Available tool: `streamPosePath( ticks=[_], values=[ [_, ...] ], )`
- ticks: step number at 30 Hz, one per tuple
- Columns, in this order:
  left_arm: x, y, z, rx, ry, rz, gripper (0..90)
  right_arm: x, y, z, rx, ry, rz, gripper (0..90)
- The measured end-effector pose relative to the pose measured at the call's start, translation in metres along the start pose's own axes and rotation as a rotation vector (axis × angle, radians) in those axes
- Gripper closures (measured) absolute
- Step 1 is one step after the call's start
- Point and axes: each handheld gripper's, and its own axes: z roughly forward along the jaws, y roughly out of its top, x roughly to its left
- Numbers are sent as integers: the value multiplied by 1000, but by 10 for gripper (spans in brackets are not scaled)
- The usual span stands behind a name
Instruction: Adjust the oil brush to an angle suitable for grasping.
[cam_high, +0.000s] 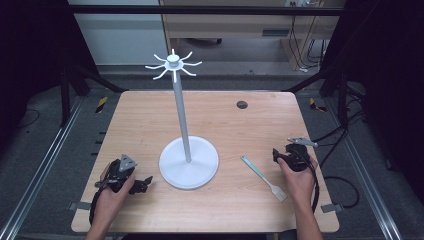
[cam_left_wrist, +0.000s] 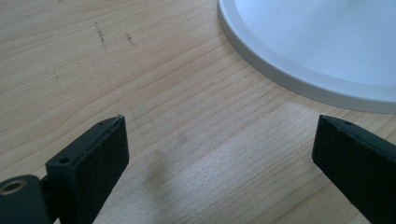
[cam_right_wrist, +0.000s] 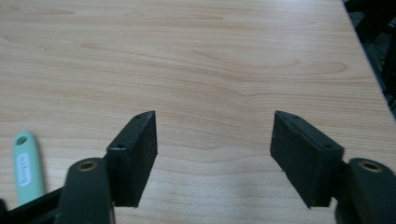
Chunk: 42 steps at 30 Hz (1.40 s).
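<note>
Right gripper (cam_right_wrist: 212, 154), jaws parted and empty, beside pale-green-handled white plastic fork (cam_high: 263, 177): a skewed approach could push it away.

Left gripper (cam_left_wrist: 219, 158) likewise open, empty.

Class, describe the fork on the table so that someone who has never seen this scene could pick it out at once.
Start at the tall white stand with the round base in the middle of the wooden table. Just right of that base, near the right hand-held gripper, lies the fork. It lies flat and slanted, a slim utensil with a pale green handle and whitish tines.
</note>
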Motion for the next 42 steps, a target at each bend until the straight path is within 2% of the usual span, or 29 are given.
streamPosePath(
  ticks=[3,4,7,15,21,28,32,42],
  values=[
    [0,0,0,-1,-1,2,34,7,1,0,7,17,-19,429],
    [-1,0,0,-1,0,2,34,10,1,1,5,19,-43,453],
    [-1,0,0,-2,1,1,34,20,2,1,16,42,-74,513],
    [-1,0,0,-3,1,2,34,43,3,4,54,125,-178,763],
    [-1,0,0,-3,1,2,34,54,2,6,79,164,-234,868],
    [-1,1,0,-1,0,7,34,62,1,10,105,217,-278,900],
    [-1,1,0,-2,0,8,35,67,-2,15,144,240,-300,900],
    [-2,1,0,1,-3,11,35,70,-4,19,169,260,-322,900]
  ],
)
